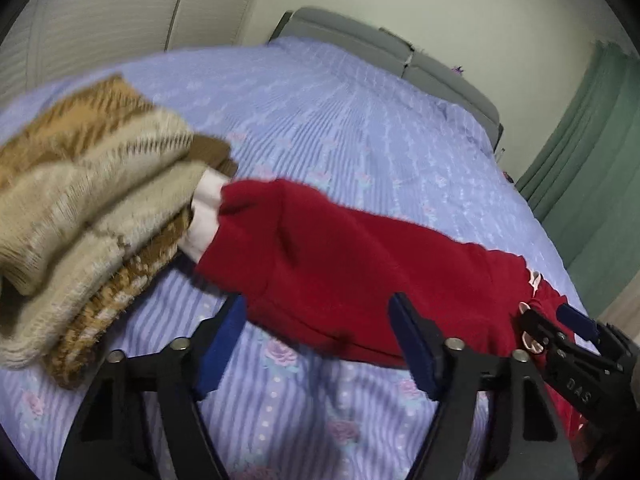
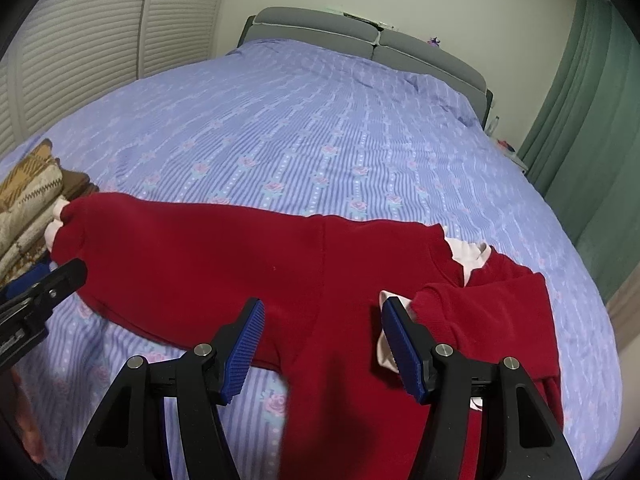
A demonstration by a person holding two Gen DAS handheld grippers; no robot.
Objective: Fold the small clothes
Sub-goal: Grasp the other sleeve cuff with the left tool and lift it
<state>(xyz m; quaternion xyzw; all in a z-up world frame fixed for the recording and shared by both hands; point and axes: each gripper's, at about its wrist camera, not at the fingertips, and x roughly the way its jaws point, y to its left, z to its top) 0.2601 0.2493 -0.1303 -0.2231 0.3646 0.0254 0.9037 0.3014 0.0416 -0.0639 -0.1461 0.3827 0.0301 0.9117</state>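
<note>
Sweater (image 2: pixel 280 264), red with pale lining, lies spread on the bed (image 2: pixel 320 128), one cuff touching a folded tan knit stack (image 1: pixel 80 208). Right tool (image 2: pixel 322 344) gapes wide above the sweater; left tool (image 1: pixel 320 344) wide too, holding nothing.

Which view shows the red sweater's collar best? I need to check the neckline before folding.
The right wrist view: the red sweater lies spread out, with the pale collar plainly visible at the neckline. The left wrist view shows mostly one sleeve, and the right claw crowds the collar end.
</note>
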